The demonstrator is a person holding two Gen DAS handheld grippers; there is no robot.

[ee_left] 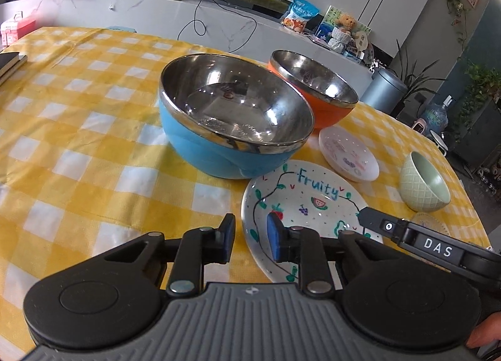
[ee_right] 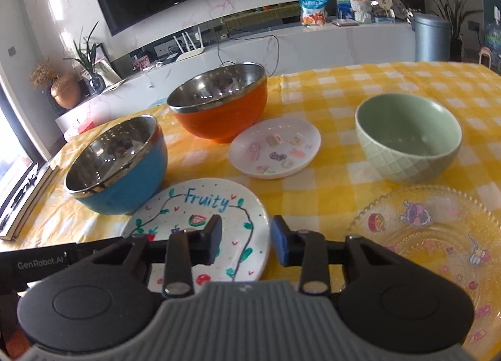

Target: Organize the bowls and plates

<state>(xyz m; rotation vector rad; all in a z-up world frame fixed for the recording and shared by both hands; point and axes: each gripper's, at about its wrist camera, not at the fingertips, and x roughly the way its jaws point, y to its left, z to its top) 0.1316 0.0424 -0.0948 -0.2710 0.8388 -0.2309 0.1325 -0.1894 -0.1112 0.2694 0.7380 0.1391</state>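
A white "Fruity" plate (ee_left: 300,201) (ee_right: 203,213) lies on the yellow checked cloth. My left gripper (ee_left: 250,235) is open and straddles its left rim. My right gripper (ee_right: 247,235) is open and straddles its right rim; its finger also shows in the left wrist view (ee_left: 375,220). A blue steel-lined bowl (ee_left: 231,122) (ee_right: 119,166) sits just behind the plate. An orange bowl (ee_left: 316,88) (ee_right: 219,104), a small white stickered plate (ee_left: 347,154) (ee_right: 275,148), a green bowl (ee_left: 422,185) (ee_right: 407,138) and a clear glass plate (ee_right: 435,251) stand around.
The yellow checked table (ee_left: 94,110) ends at the right (ee_left: 469,191). Books lie at its left edge (ee_left: 9,63) (ee_right: 28,201). A white counter with clutter runs behind (ee_right: 281,44).
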